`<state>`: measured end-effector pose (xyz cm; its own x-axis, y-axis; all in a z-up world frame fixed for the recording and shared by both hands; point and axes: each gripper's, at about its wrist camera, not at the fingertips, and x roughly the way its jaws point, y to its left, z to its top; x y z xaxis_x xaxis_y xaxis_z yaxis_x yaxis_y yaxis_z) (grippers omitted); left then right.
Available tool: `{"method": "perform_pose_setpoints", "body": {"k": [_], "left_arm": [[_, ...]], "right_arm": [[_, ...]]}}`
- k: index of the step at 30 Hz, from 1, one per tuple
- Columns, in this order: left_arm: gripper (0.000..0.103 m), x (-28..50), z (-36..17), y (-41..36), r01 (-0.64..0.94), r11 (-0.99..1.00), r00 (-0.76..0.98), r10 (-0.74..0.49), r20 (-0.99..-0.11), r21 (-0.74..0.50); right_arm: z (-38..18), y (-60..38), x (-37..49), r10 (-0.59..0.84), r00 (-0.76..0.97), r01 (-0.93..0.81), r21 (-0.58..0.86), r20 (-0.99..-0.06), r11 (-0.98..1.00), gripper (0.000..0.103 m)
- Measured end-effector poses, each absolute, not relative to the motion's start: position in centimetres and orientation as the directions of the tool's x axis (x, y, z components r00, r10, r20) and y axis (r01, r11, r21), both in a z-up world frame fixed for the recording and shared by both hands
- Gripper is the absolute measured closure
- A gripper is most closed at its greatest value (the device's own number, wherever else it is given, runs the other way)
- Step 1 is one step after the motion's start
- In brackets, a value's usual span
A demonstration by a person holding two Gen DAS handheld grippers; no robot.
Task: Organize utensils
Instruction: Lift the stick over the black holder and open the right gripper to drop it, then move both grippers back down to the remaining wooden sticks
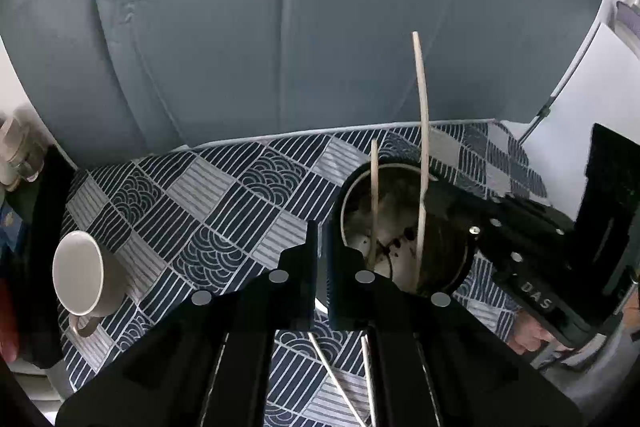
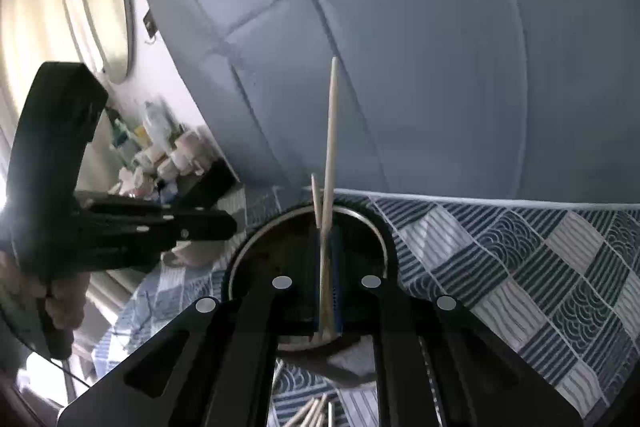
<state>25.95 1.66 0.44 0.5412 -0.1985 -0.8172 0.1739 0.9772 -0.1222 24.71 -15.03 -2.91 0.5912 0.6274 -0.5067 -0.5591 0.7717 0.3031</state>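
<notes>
white mug (image 1: 82,277) on patterned tablecloth (image 1: 224,203).

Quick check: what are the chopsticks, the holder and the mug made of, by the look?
Chopsticks: pale matte sticks, likely bamboo or wood. Holder: dark cylinder with a shiny rim and holes in its base, probably metal. Mug: smooth off-white with a soft sheen, likely glazed ceramic.

Loose chopsticks (image 2: 316,413) near bottom edge: cut off, count unclear. Bottles (image 2: 168,155) far left: blurred, labels unreadable. Holder (image 1: 404,223) near rim hidden behind gripper fingers (image 1: 344,283). Mug (image 1: 86,277) handle partly out of sight.
</notes>
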Motion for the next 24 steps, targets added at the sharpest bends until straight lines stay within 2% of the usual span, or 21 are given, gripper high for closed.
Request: {"method": "perform_pose_setpoints", "body": {"k": [3,5,7,11,12,13,16,18,20,21,24], "left_arm": [[0.099,25.7,0.2,1.9,0.148,0.978,0.542,-0.207,-0.814,-0.15],[0.095,25.5,0.0,2.1,0.134,0.976,0.543,-0.218,-0.811,-0.173],[0.082,25.3,-0.1,2.1,0.125,0.978,0.543,-0.207,-0.814,-0.166],[0.066,24.6,0.3,2.4,0.115,0.981,0.565,-0.195,-0.801,-0.158],[0.06,24.5,0.4,2.5,0.111,0.982,0.57,-0.188,-0.8,-0.152],[0.053,24.3,0.4,2.5,0.107,0.984,0.575,-0.18,-0.798,-0.144],[0.04,23.8,0.6,2.8,0.095,0.987,0.584,-0.161,-0.796,-0.13],[0.033,23.5,0.5,3.0,0.085,0.988,0.586,-0.152,-0.796,-0.125],[0.018,23.2,0.1,3.1,0.067,0.992,0.58,-0.127,-0.805,-0.108],[0.016,23.1,-0.1,3.2,0.061,0.993,0.579,-0.118,-0.807,-0.101],[0.01,22.5,-1.1,3.3,0.048,0.995,0.559,-0.098,-0.823,-0.086]], "right_arm": [[-3.1,-15.4,24.0,0.61,0.592,-0.557,0.279,-0.527,0.782,0.096],[-2.7,-15.9,23.4,0.598,0.603,-0.556,0.258,-0.528,0.79,0.095],[-2.2,-16.4,23.0,0.589,0.619,-0.547,0.253,-0.52,0.798,0.094],[-0.7,-17.9,22.5,0.567,0.66,-0.512,0.257,-0.492,0.819,0.091],[-0.4,-18.3,22.4,0.561,0.67,-0.503,0.258,-0.486,0.825,0.082],[-0.1,-18.7,22.2,0.55,0.682,-0.493,0.253,-0.481,0.833,0.067],[0.6,-19.7,21.7,0.515,0.719,-0.46,0.236,-0.467,0.856,0.046],[0.6,-20.4,21.4,0.502,0.724,-0.442,0.24,-0.474,0.864,0.039],[0.6,-20.8,21.2,0.491,0.727,-0.427,0.244,-0.48,0.871,0.027],[0.5,-21.1,21.1,0.479,0.731,-0.412,0.245,-0.486,0.877,0.017],[-0.2,-22.0,20.8,0.444,0.739,-0.37,0.247,-0.506,0.896,0.016]]}}
